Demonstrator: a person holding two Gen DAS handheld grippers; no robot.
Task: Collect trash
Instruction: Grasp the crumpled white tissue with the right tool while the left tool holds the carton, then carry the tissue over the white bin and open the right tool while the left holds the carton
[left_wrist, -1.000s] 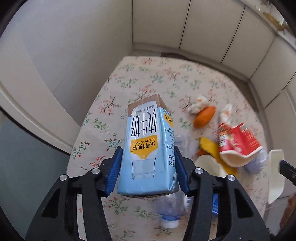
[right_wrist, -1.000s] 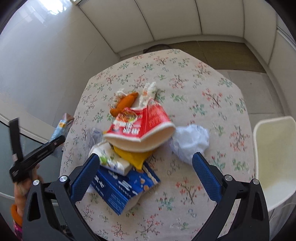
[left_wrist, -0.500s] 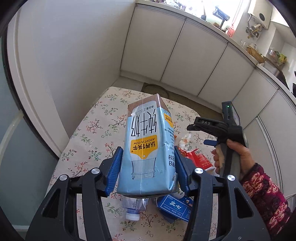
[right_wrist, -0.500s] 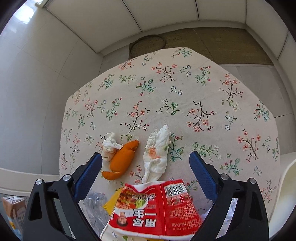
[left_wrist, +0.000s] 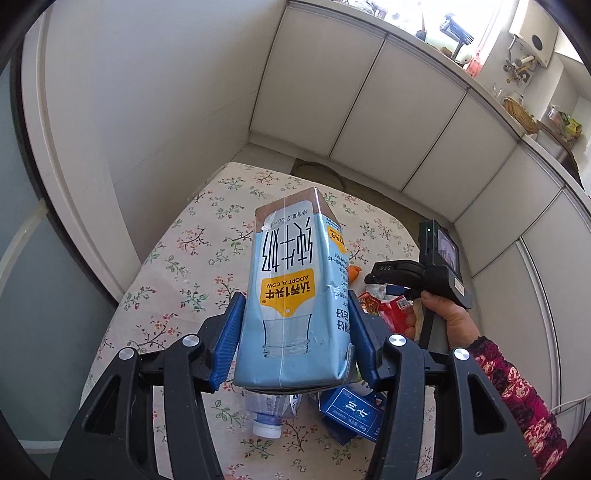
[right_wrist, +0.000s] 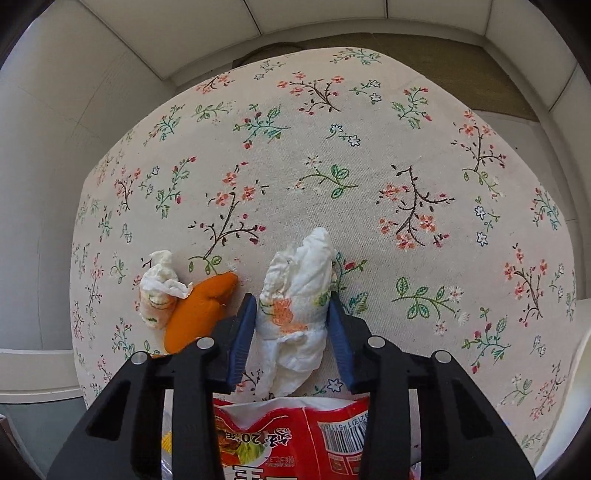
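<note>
In the left wrist view, a light-blue milk carton (left_wrist: 295, 295) was held upside down at the centre of the frame, clamped between the ribbed blue pads of the left gripper (left_wrist: 295, 334). Its cardboard walls were smooth and glossy, creased near the right pad, with a yellow label and a printed bottle outline. Below it, at the bottom centre, a crushed clear plastic bottle (left_wrist: 271, 411) with a white cap was seen lying on the floral tablecloth (left_wrist: 192, 266), and a dark-blue cardboard box (left_wrist: 351, 417) lay just to its right. Further up, at centre right, the person's right hand (left_wrist: 447, 317) was seen around a black grip handle, beside a red crumpled wrapper (left_wrist: 388, 306).

In the right wrist view, a red noodle cup (right_wrist: 291, 439) with a barcode was seen at the bottom centre, partly behind the black arms. Above it, a crumpled white tissue (right_wrist: 299, 314), soft, elongated and stained orange, was bracketed closely by the blue pads of the right gripper (right_wrist: 291, 332); the pads were narrowly set at its sides and appeared to touch it. At centre left, a curved orange peel (right_wrist: 195, 314) with a matte surface was seen touching a smaller wadded tissue (right_wrist: 159, 291). Beyond, the woven cloth with printed flowers and branches was spread to the table's rounded far edge.
</note>
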